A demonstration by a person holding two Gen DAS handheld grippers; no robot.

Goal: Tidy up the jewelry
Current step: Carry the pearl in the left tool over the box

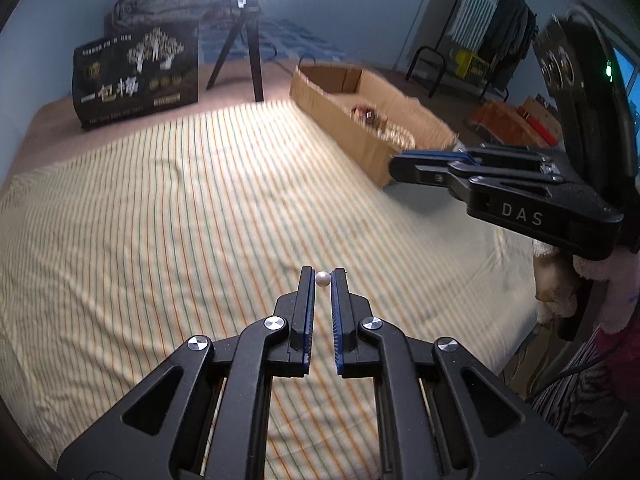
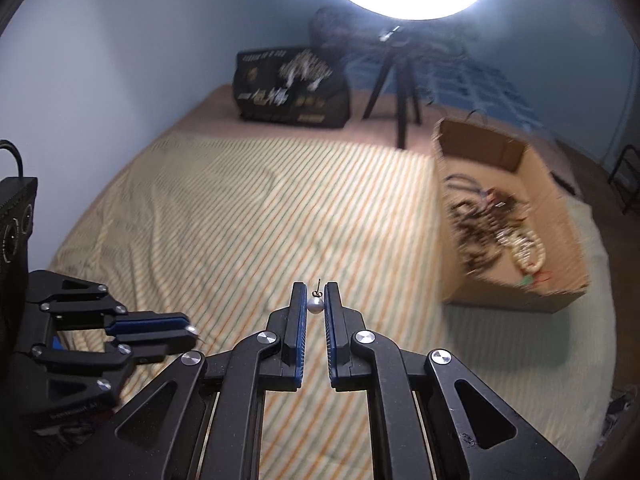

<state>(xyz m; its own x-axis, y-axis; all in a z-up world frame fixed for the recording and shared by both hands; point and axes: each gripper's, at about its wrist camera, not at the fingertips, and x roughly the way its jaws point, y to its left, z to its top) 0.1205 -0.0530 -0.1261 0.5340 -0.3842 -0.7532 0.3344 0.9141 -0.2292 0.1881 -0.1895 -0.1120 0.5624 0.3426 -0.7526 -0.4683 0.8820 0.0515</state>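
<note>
My left gripper [image 1: 323, 276] is shut on a small white pearl earring [image 1: 323, 279], held at its fingertips above the striped cloth [image 1: 180, 220]. My right gripper [image 2: 316, 294] is shut on another pearl earring [image 2: 315, 305] whose thin post sticks up past the tips. The right gripper also shows side-on in the left wrist view [image 1: 404, 166], near the cardboard box [image 1: 360, 128]. The left gripper shows at the lower left of the right wrist view [image 2: 190, 334]. The box [image 2: 568, 280] holds a tangled pile of necklaces and bracelets [image 2: 496, 232].
A black printed bag [image 1: 136, 76] stands at the back of the bed. A ring light on a black tripod [image 1: 248, 52] stands next to it. A clothes rack [image 1: 500, 28] and a black chair are on the floor to the right.
</note>
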